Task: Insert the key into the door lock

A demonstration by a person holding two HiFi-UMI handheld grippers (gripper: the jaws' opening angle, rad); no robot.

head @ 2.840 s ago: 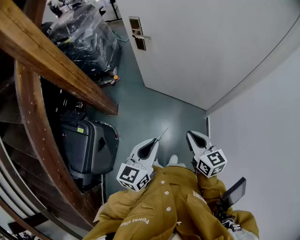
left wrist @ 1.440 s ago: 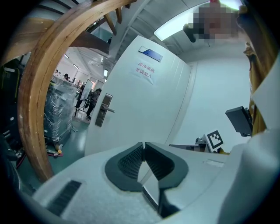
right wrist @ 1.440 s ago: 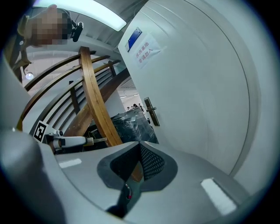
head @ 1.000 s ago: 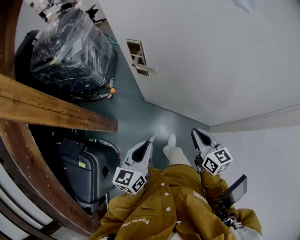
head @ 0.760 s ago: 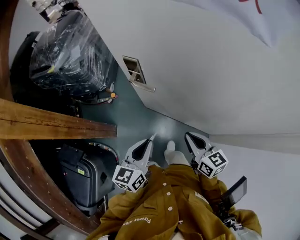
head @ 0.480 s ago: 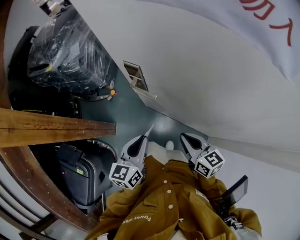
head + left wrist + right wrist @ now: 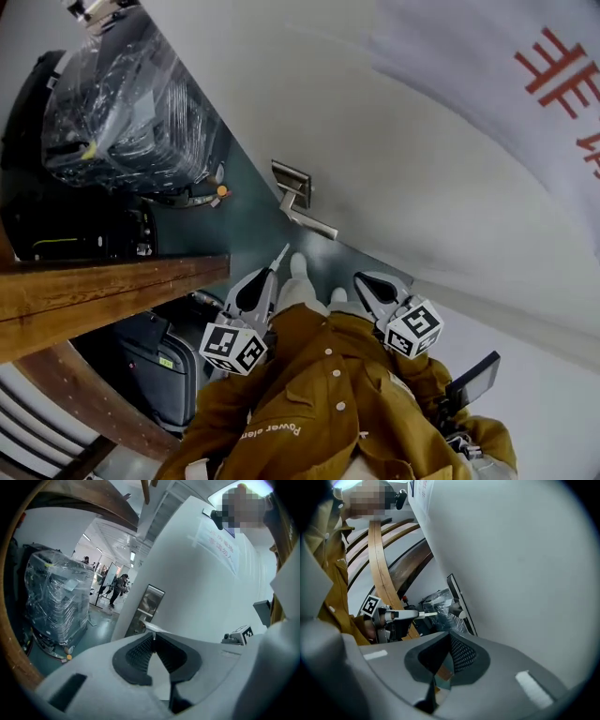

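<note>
Your left gripper [image 7: 268, 277] has its jaws closed on the key [image 7: 279, 256]. They pinch the head, so the blade sticks out past the tips and points toward the door [image 7: 422, 187]. That hold makes sense: with the blade in line with the jaws, you aim the key by aiming the gripper. In the left gripper view the key [image 7: 153, 638] shows only edge-on, a thin pale sliver between the ribbed pads. It points at the lock plate [image 7: 147, 605] and the door handle [image 7: 159, 629] ahead. Key and lock are near each other but apart, and the key is not yet in the lock.

Your right gripper [image 7: 363, 280] hangs beside the left with its jaws together on nothing. I'd guess it is parked out of the way, since this looks like a 1-handed job. Its view catches the key [image 7: 427, 614] side-on: slim, straight and light-coloured.

The lock plate [image 7: 292, 178] is a dark rectangle near the door's edge, with the door handle [image 7: 314, 225] jutting from it. The keyhole is too small to pick out for certain, so you will likely need a closer, squarer approach.
</note>
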